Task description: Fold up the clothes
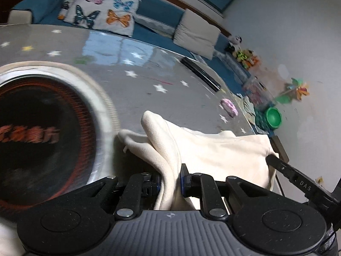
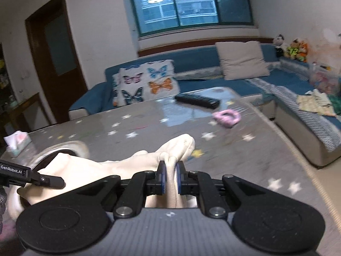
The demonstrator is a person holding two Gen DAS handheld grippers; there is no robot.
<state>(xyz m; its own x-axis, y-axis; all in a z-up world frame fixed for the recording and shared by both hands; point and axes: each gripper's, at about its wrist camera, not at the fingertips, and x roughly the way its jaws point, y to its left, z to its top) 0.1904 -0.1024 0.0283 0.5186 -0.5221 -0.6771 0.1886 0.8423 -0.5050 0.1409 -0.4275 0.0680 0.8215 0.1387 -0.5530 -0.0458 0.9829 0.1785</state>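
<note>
Blue sofa [image 2: 213, 64] along the far wall, under a window [image 2: 191, 2], with a butterfly cushion [image 2: 147, 83] and a plain beige cushion [image 2: 243, 59] on it. Grey star-printed counter [image 2: 149, 132] in front, glossy, blurred by motion. Large round dark plate with a pale rim [image 1: 42, 132] on the counter's left part. Cream garment [image 1: 213, 149] bunched and lifted over the counter's near edge, spanning between both tools. Left gripper [image 1: 170, 181]: jaws clamped on a thick fold of the cream garment, cloth running up between the pads. Right gripper [image 2: 169, 179]: jaws pinched together on another fold of the same garment, a rounded lump of cloth bulging just beyond. Black remote [image 2: 197, 100] lying near the counter's far edge. Tissue box [image 2: 17, 143] at the far left corner. Pink scrunchie [image 2: 227, 117] lying on the counter, well apart from the garment.
</note>
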